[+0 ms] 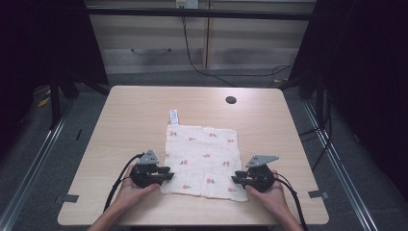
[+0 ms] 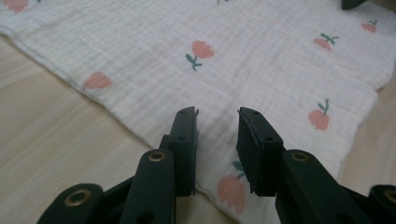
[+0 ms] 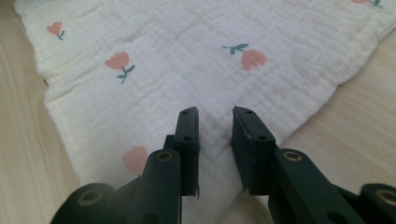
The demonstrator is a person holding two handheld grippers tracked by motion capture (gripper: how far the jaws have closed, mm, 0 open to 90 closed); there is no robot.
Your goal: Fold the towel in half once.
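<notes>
A white muslin cloth printed with small pink tulips lies flat on the wooden table. My left gripper is at the cloth's near left corner and my right gripper at its near right corner, each held in a hand. In the left gripper view the jaws stand apart just above the cloth, near its edge, with nothing pinched between them. The right gripper view has the same picture: jaws parted over the cloth close to its corner, the pads not pressing on the fabric.
A small white label sticks out from the cloth's far left corner. A round cable hole sits at the table's far side. Bare tabletop surrounds the cloth. Cabinets and a floor cable lie beyond the table.
</notes>
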